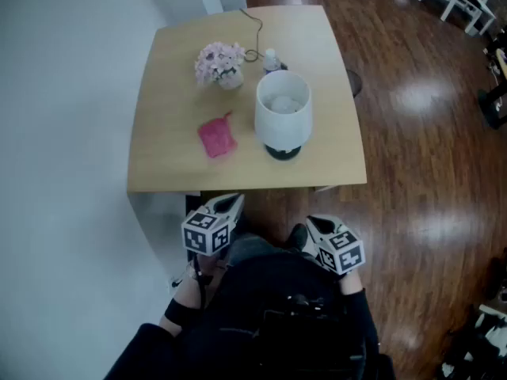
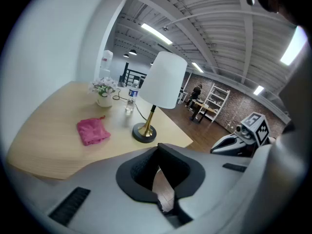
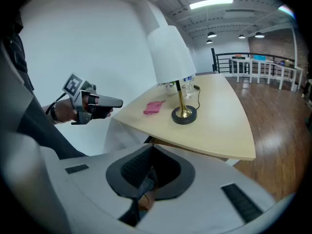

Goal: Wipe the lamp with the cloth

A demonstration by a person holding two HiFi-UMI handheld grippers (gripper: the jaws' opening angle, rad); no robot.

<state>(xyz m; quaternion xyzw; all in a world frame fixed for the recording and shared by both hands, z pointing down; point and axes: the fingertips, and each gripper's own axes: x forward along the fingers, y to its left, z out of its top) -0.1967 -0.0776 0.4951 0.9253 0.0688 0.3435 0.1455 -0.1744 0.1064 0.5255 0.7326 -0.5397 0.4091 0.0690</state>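
A lamp with a white shade (image 1: pixel 283 108) and a dark round base (image 1: pixel 283 151) stands on the light wooden table (image 1: pixel 158 165), near its front edge. The pink cloth (image 1: pixel 216 138) lies flat just left of the lamp. In the left gripper view the cloth (image 2: pixel 92 131) and the lamp's brass stem (image 2: pixel 150 116) lie ahead. Both grippers hang below the table's front edge, close to the person's body. My left gripper (image 1: pixel 236 202) is shut with nothing in it. My right gripper (image 1: pixel 310 222) also looks shut and holds nothing.
A pot of pink flowers (image 1: pixel 221 63) and a small water bottle (image 1: pixel 272 59) stand at the back of the table, with the lamp's cord (image 1: pixel 255 24) running off the far edge. A white wall (image 1: pixel 63 133) borders the left side. Wooden floor (image 1: pixel 420 133) lies to the right.
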